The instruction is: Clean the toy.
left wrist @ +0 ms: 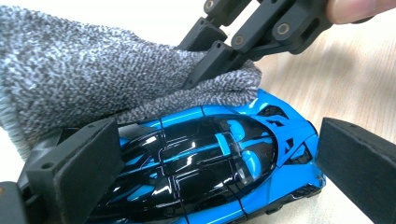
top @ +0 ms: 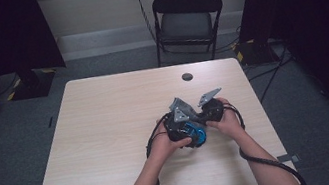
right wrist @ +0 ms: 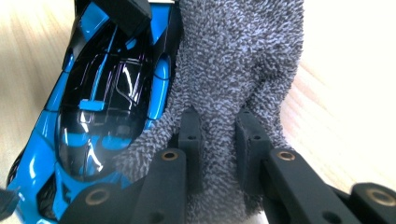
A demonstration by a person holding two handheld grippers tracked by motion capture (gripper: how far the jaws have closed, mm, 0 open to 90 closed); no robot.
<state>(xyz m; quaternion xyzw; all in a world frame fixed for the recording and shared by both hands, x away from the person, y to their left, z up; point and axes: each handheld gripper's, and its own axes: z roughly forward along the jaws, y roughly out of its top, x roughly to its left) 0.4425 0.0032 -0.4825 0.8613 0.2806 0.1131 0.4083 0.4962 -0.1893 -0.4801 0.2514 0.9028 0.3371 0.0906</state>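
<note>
The blue toy car (left wrist: 219,158) sits in the low middle of the left gripper view, and low and a bit right of the middle of the table (top: 108,132) in the high view. The left gripper (left wrist: 210,182) has its two black pads spread, one by each end of the car; I cannot tell if they press on it. The right gripper (right wrist: 218,149) pinches a fold of the grey cloth (right wrist: 233,70), which lies against the car's side.

The car looks shiny and slippery. If the cloth pushes hard, the car might slide out or tip. The cloth might also slip free, because only a small fold is pinched.

I see no words or labels anywhere.
</note>
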